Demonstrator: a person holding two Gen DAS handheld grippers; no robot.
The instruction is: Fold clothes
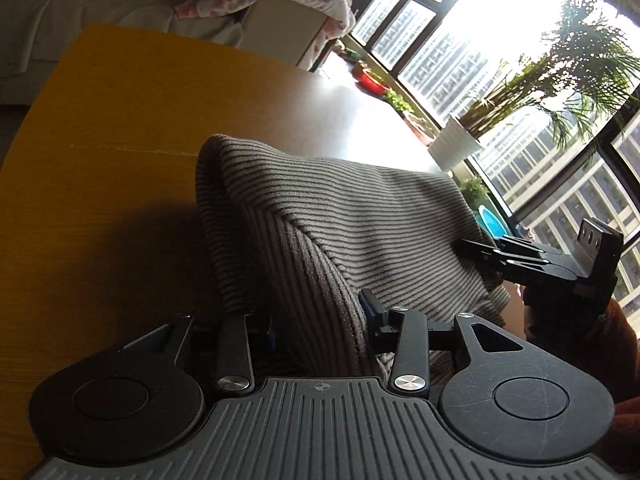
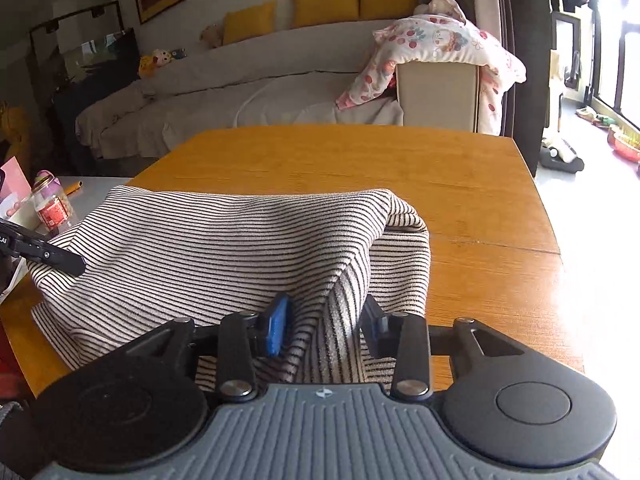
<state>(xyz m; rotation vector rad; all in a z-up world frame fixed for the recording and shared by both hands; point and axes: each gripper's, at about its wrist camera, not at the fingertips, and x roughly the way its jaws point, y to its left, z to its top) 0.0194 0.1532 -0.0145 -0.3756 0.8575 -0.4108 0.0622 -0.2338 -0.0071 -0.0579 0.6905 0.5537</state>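
Observation:
A black-and-cream striped garment [image 2: 208,248] lies bunched on the wooden table [image 2: 460,184], its far part folded over into a raised hump. A ridge of the cloth fills the gap between the blue pads of my right gripper [image 2: 326,316], which is shut on it. In the left wrist view the same striped garment [image 1: 360,208] runs up between the fingers of my left gripper [image 1: 320,320], which is shut on a thick fold. The right gripper [image 1: 476,250] shows at the garment's right edge. My left gripper [image 2: 68,262] shows at the garment's left edge.
A sofa [image 2: 240,80] with yellow cushions and a floral blanket [image 2: 440,40] stands beyond the table's far edge. A jar [image 2: 50,204] sits on a grey surface to the left. Potted plants [image 1: 456,144] line the bright window. Bare tabletop [image 1: 100,160] lies beside the garment.

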